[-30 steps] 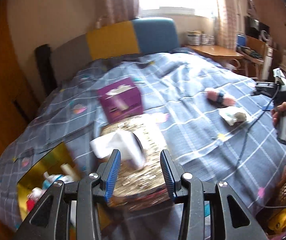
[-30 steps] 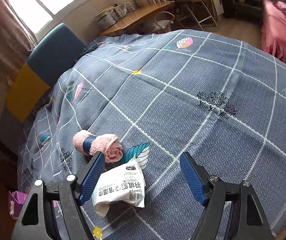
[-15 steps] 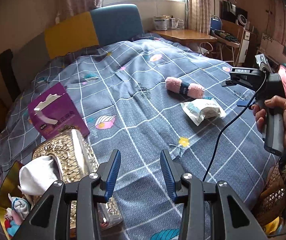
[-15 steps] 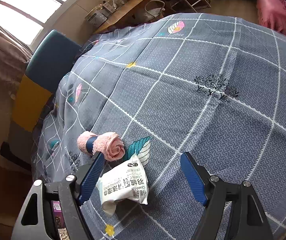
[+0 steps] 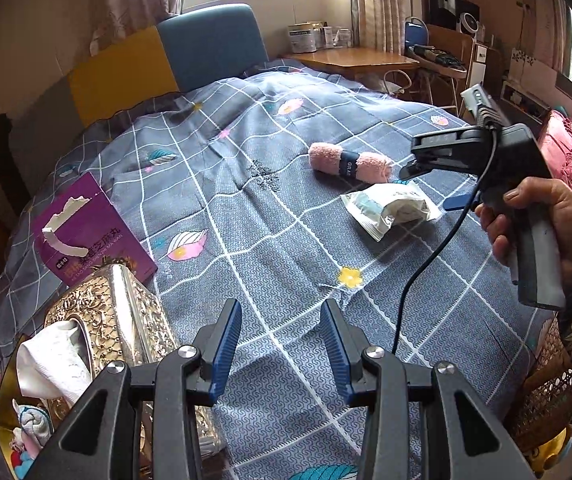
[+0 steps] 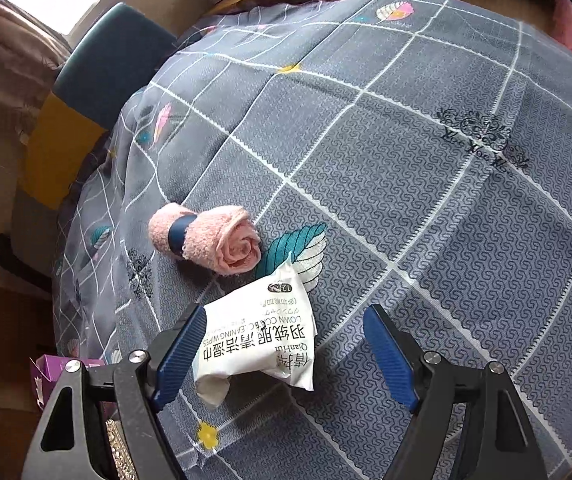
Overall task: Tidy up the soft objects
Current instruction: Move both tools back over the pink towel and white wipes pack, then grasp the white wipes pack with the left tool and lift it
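Note:
A rolled pink towel [image 5: 349, 162] with a dark blue band lies on the grey checked bedspread [image 5: 270, 240]; it also shows in the right wrist view [image 6: 206, 242]. A white wipes packet [image 5: 391, 209] lies just in front of it. My right gripper [image 6: 286, 360] is open and hovers over the packet [image 6: 256, 342], which lies between its fingers and nearer the left one. In the left wrist view the right gripper [image 5: 429, 184] is beside the packet. My left gripper [image 5: 281, 344] is open and empty above bare bedspread.
A gold tissue box [image 5: 114, 320] with a white tissue sticking out sits at the left. A purple box [image 5: 86, 232] lies behind it. A gold container [image 5: 18, 436] with small toys is at the bottom left. A wooden desk [image 5: 349, 58] stands beyond the bed.
My left gripper has swung away from the gold tissue box to the right, over open bedspread. My right gripper has moved closer to the white wipes packet, which now lies between its fingers.

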### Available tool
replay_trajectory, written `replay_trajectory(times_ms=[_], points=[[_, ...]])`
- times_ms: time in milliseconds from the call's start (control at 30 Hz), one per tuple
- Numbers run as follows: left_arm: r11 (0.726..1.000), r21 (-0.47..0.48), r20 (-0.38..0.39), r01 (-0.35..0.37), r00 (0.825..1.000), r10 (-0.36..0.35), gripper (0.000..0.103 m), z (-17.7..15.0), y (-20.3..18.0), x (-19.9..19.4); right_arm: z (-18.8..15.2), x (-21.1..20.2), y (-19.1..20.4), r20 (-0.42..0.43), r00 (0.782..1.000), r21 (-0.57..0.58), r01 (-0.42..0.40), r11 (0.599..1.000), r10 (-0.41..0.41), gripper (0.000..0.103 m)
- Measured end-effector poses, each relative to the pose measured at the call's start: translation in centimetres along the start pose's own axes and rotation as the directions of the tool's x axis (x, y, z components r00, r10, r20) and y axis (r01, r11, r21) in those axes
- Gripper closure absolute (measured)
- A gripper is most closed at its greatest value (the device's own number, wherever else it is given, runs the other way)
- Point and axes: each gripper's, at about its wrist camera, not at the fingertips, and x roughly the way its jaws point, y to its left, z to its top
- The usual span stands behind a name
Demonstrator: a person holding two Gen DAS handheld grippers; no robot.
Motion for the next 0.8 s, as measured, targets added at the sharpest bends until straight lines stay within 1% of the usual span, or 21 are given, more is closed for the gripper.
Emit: replay_trajectory(times_ms=[100,133,167,200,233,267,300,333,400,467,600,700,800], points=[[1.000,-0.005,-0.001,0.006,1.000,-0.006,0.062,-0.1,0.1,0.0,-0.6,0.9,1.0,-0.036,0.999,-0.053,0.007,0.999,-0.009,0.022],[1.000,-0.009,-0.002,0.006,1.000,-0.006,0.062,-0.1,0.1,0.1,-0.8,1.3,1.3,-0.057,0.998,-0.069,-0.014,0.998,0.010,0.021],[1.000,-0.013,-0.003,0.008,1.000,-0.008,0.062,-0.2,0.1,0.1,-1.0,1.6,1.8,-0.091,0.993,-0.075,-0.082,0.994,0.075,0.019],[1.000,-0.015,-0.002,0.010,1.000,-0.010,0.062,-0.2,0.2,0.0,-1.3,1.6,2.4,-0.122,0.980,-0.080,-0.164,0.983,0.154,0.019],[1.000,-0.016,0.000,0.009,1.000,-0.009,0.062,-0.2,0.3,0.0,-1.6,1.7,3.1,-0.160,0.955,-0.086,-0.267,0.960,0.251,0.019],[1.000,-0.017,0.001,0.008,1.000,-0.008,0.062,-0.3,0.3,-0.1,-2.0,1.8,3.9,-0.206,0.919,-0.091,-0.359,0.929,0.335,0.019],[1.000,-0.019,-0.001,0.008,1.000,-0.008,0.062,-0.3,0.4,-0.1,-2.4,1.6,4.7,-0.227,0.900,-0.105,-0.402,0.910,0.371,0.019],[1.000,-0.022,-0.003,0.008,1.000,-0.008,0.062,-0.3,0.5,-0.1,-2.7,1.4,5.2,-0.229,0.898,-0.131,-0.411,0.902,0.376,0.019],[1.000,-0.027,-0.006,0.007,1.000,-0.007,0.062,-0.4,0.7,0.0,-2.9,1.2,5.5,-0.222,0.907,-0.156,-0.396,0.905,0.359,0.019],[1.000,-0.030,-0.009,0.006,1.000,-0.006,0.062,-0.4,0.7,0.1,-2.8,1.1,4.9,-0.196,0.925,-0.140,-0.354,0.925,0.325,0.019],[1.000,-0.030,-0.015,0.005,1.000,-0.005,0.062,-0.3,0.5,0.3,-2.2,0.4,3.1,-0.122,0.955,-0.088,-0.280,0.956,0.269,0.019],[1.000,-0.026,-0.018,0.004,1.000,-0.005,0.062,-0.2,0.3,0.5,-1.4,0.6,2.5,-0.103,0.967,-0.050,-0.240,0.970,0.234,0.019],[1.000,-0.021,-0.022,0.005,1.000,-0.005,0.062,-0.1,0.0,0.8,-1.2,0.5,1.8,-0.084,0.983,-0.037,-0.167,0.985,0.163,0.019]])
